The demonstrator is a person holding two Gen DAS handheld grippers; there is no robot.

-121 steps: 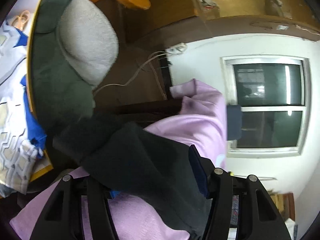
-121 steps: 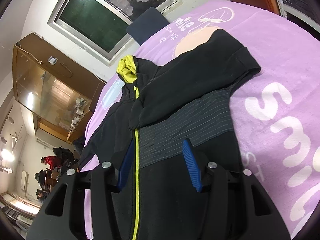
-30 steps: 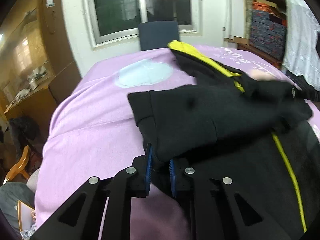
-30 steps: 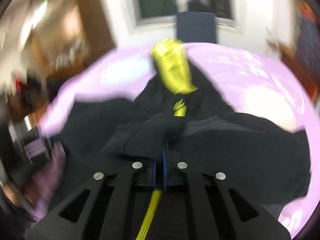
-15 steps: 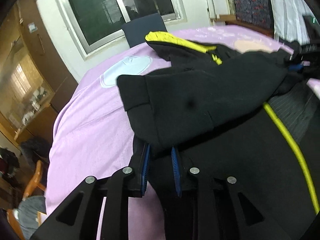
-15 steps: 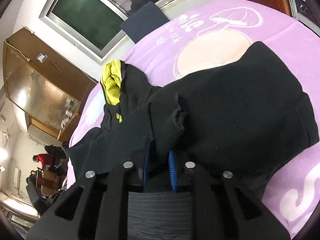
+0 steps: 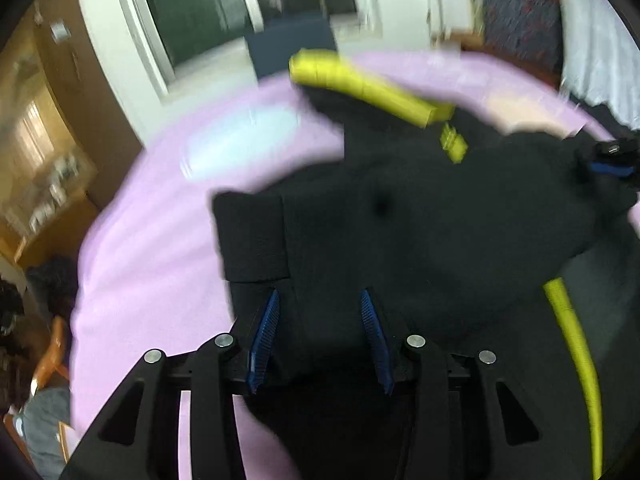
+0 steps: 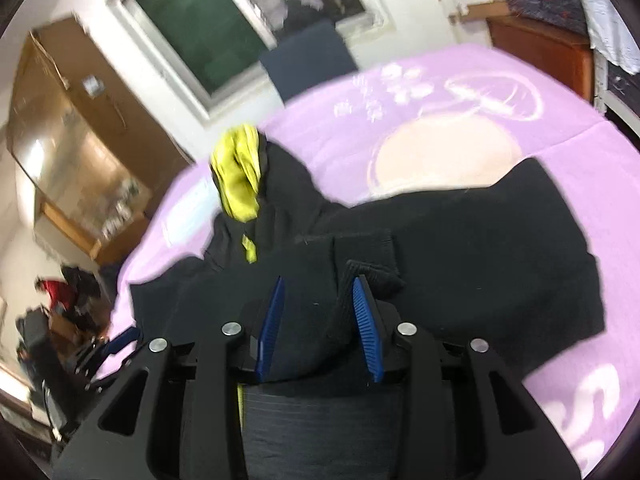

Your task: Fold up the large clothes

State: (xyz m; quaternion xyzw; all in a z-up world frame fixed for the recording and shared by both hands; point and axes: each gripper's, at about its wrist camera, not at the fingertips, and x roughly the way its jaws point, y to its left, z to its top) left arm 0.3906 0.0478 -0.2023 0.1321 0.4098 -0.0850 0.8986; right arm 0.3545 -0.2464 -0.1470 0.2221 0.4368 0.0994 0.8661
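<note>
Here, soft black hoodie [image 8: 460, 232], yellow-lined hood [image 8: 236, 176], on fuzzy lilac blanket [image 8: 440, 92].

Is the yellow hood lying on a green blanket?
No, the yellow hood of the black jacket lies on a purple blanket.

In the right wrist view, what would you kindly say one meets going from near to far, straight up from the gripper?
Right gripper → black jacket → yellow hood lining → purple blanket → dark chair back → window.

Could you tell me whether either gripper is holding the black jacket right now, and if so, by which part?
Neither holds it. Both the left gripper and the right gripper have just been opening, releasing the black jacket's folded sleeves.
</note>
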